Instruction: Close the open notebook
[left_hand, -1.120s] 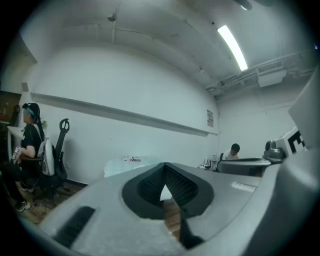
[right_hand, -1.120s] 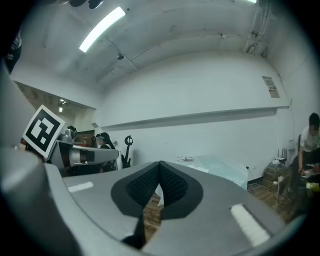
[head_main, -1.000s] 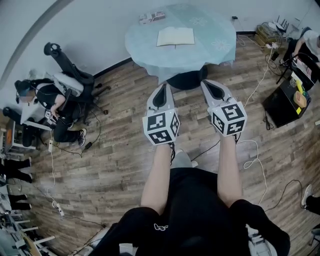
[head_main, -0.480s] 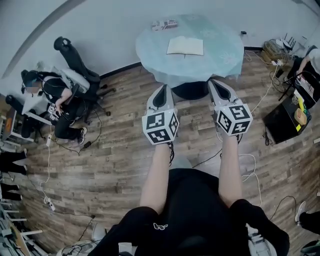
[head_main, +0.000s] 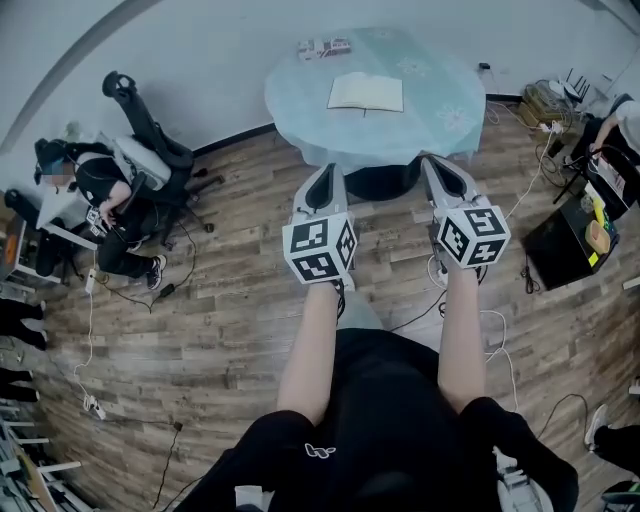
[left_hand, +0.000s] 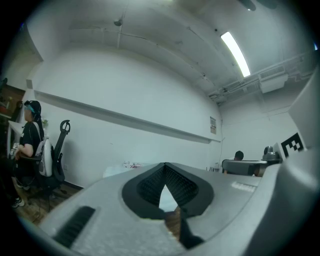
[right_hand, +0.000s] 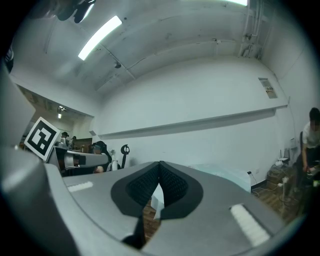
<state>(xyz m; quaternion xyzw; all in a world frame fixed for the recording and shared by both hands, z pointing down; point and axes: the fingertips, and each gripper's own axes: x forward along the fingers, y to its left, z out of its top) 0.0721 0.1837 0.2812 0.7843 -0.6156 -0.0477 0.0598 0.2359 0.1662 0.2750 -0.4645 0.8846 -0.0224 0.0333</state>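
The open notebook (head_main: 366, 92) lies flat with its pale pages up on the round table (head_main: 300, 105), which wears a light blue cloth; it rests near the middle of the top, a little toward the table's far side. A small printed packet (head_main: 325, 47) sits at the table's far left edge, apart from the notebook. Both tongs are held out level on the near side of the table, short of its edge and over the wooden floor (head_main: 230, 300), touching nothing on the table. The left gripper (head_main: 327, 170) points at the table's near left rim, its jaws pressed together at the tips with nothing between them. The right gripper (head_main: 438, 162) points at the table's near right rim, its jaws likewise closed tip to tip and empty. To the left of the table, well apart from it, a person (head_main: 95, 195) sits by a black office chair (head_main: 140, 125); to the right of the table a black case (head_main: 568, 215) stands on the floor
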